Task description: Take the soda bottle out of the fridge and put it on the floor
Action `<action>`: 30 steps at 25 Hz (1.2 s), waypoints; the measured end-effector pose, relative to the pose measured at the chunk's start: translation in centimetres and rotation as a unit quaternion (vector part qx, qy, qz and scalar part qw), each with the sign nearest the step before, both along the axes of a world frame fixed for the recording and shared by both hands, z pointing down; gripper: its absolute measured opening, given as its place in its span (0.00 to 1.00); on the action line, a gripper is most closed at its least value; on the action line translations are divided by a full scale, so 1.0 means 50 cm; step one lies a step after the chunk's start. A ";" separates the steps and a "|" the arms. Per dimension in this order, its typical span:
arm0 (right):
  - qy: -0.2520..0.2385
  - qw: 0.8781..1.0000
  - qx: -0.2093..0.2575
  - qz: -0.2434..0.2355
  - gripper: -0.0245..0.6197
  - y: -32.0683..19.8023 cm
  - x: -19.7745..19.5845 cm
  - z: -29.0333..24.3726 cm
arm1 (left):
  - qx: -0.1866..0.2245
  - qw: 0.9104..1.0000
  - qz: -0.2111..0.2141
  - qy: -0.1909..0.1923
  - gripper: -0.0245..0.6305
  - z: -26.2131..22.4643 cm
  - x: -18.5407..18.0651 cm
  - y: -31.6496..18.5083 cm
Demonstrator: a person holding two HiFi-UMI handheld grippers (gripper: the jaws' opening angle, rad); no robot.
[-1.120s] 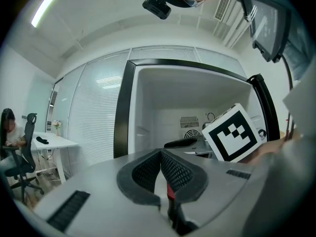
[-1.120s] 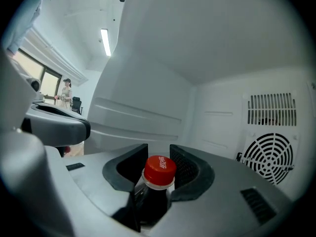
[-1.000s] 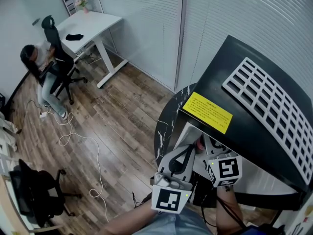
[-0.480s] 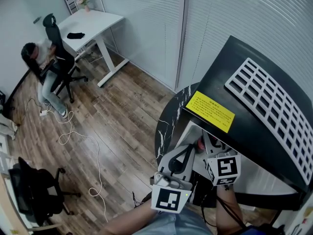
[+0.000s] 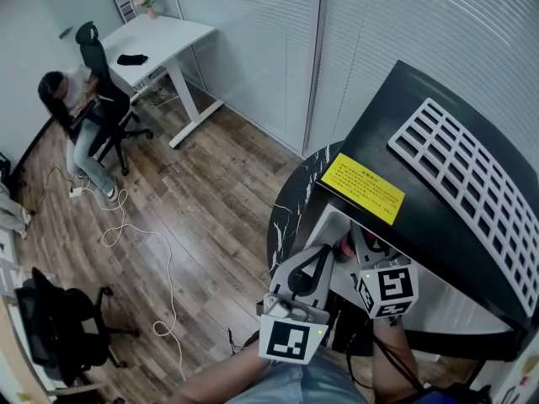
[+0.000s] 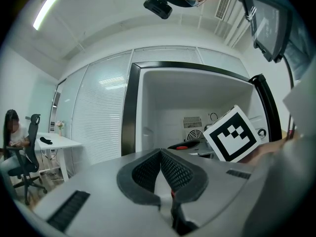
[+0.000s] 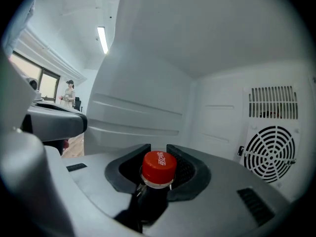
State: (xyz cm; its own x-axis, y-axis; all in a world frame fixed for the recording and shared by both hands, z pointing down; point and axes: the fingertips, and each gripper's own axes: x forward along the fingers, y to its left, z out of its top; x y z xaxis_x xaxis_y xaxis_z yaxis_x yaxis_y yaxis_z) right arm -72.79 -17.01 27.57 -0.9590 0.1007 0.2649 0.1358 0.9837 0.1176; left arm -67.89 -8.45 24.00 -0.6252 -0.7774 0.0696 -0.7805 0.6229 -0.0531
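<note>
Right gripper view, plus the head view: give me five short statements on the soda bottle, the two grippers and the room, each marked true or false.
1. The soda bottle has a red cap. True.
2. The right gripper has nothing between its jaws. False: the bottle's neck stands between them, and the jaws have just been closing on it.
3. The left gripper grips the bottle. False: its jaws are together with nothing between them.
4. The bottle stands on the wooden floor. False: it is inside the fridge, near the round fan grille.
5. A person sits by the white desk. True.
</note>
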 end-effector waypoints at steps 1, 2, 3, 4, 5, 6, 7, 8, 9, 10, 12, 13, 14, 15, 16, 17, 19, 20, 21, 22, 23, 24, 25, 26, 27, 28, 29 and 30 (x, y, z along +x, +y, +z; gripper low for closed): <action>-0.001 1.000 0.000 0.001 0.21 0.000 0.003 -0.001 | -0.001 1.000 0.000 -0.001 0.06 -0.001 0.001 0.000; -0.003 1.000 0.000 0.002 0.21 0.001 0.005 -0.003 | -0.001 1.000 0.001 -0.002 0.06 -0.003 0.003 0.000; -0.004 1.000 0.000 0.004 0.21 0.001 0.009 -0.004 | -0.001 1.000 0.001 -0.003 0.06 -0.006 0.005 0.001; -0.005 1.000 0.000 0.005 0.21 0.001 0.013 -0.006 | 0.000 1.000 0.001 -0.004 0.06 -0.008 0.007 0.001; -0.006 1.000 -0.001 0.006 0.21 0.000 0.017 -0.008 | 0.001 1.000 0.000 -0.005 0.06 -0.010 0.009 0.001; -0.006 1.000 -0.002 0.007 0.21 0.000 0.022 -0.009 | 0.002 1.000 0.000 -0.006 0.06 -0.012 0.012 0.001; -0.007 1.000 -0.002 0.007 0.21 -0.001 0.028 -0.009 | 0.002 1.000 -0.001 -0.006 0.06 -0.012 0.015 0.002; -0.008 1.000 -0.002 0.008 0.21 -0.001 0.034 -0.009 | 0.002 1.000 -0.001 -0.007 0.06 -0.012 0.019 0.002; -0.009 1.000 -0.002 0.008 0.21 -0.001 0.040 -0.009 | 0.001 1.000 -0.001 -0.008 0.06 -0.011 0.023 0.002; -0.011 1.000 -0.002 0.009 0.21 -0.001 0.047 -0.010 | 0.001 1.000 -0.002 -0.009 0.06 -0.011 0.028 0.002; -0.017 1.000 -0.003 0.008 0.21 -0.001 0.062 -0.014 | 0.000 1.000 -0.003 -0.011 0.06 -0.011 0.038 0.001; -0.020 1.000 -0.003 0.006 0.21 0.000 0.069 -0.017 | 0.000 1.000 -0.003 -0.013 0.06 -0.012 0.043 0.001; -0.022 1.000 -0.003 0.003 0.20 0.001 0.077 -0.019 | 0.001 1.000 -0.004 -0.014 0.06 -0.014 0.049 0.001; -0.025 1.000 -0.002 -0.001 0.20 0.002 0.085 -0.022 | 0.002 1.000 -0.005 -0.016 0.06 -0.016 0.055 0.001; -0.027 1.000 -0.002 -0.004 0.20 0.005 0.094 -0.027 | 0.004 1.000 -0.006 -0.018 0.06 -0.020 0.062 0.001; -0.030 1.000 -0.001 -0.006 0.20 0.008 0.104 -0.034 | 0.006 1.000 -0.007 -0.021 0.06 -0.024 0.070 0.003; -0.037 0.999 0.002 -0.011 0.20 0.018 0.127 -0.050 | 0.008 1.000 -0.008 -0.029 0.06 -0.037 0.089 0.010; -0.041 0.999 0.005 -0.012 0.20 0.024 0.141 -0.058 | 0.010 0.999 -0.009 -0.034 0.06 -0.044 0.101 0.015; -0.044 0.999 0.006 -0.014 0.20 0.029 0.157 -0.064 | 0.011 0.999 -0.011 -0.038 0.06 -0.048 0.114 0.021; -0.047 0.999 0.007 -0.015 0.20 0.034 0.173 -0.068 | 0.012 0.999 -0.013 -0.041 0.06 -0.052 0.128 0.026; -0.050 0.999 0.008 -0.015 0.21 0.038 0.190 -0.072 | 0.013 0.999 -0.015 -0.043 0.06 -0.055 0.142 0.030; -0.051 0.999 0.008 -0.014 0.20 0.041 0.206 -0.077 | 0.015 0.999 -0.017 -0.045 0.06 -0.059 0.156 0.034; -0.053 0.998 0.009 -0.014 0.20 0.043 0.222 -0.081 | 0.016 0.999 -0.018 -0.048 0.06 -0.064 0.170 0.037; -0.055 0.998 0.010 -0.016 0.20 0.046 0.238 -0.085 | 0.018 0.998 -0.020 -0.050 0.06 -0.068 0.186 0.041; -0.056 0.998 0.011 -0.019 0.20 0.050 0.254 -0.088 | 0.020 0.998 -0.023 -0.052 0.06 -0.071 0.202 0.046; -0.058 0.998 0.013 -0.021 0.20 0.056 0.271 -0.089 | 0.021 0.998 -0.025 -0.053 0.06 -0.072 0.219 0.051; -0.060 0.998 0.013 -0.024 0.20 0.062 0.289 -0.091 | 0.022 0.998 -0.028 -0.054 0.06 -0.072 0.237 0.057; -0.062 0.998 0.014 -0.027 0.20 0.069 0.306 -0.092 | 0.021 0.998 -0.031 -0.056 0.06 -0.072 0.255 0.063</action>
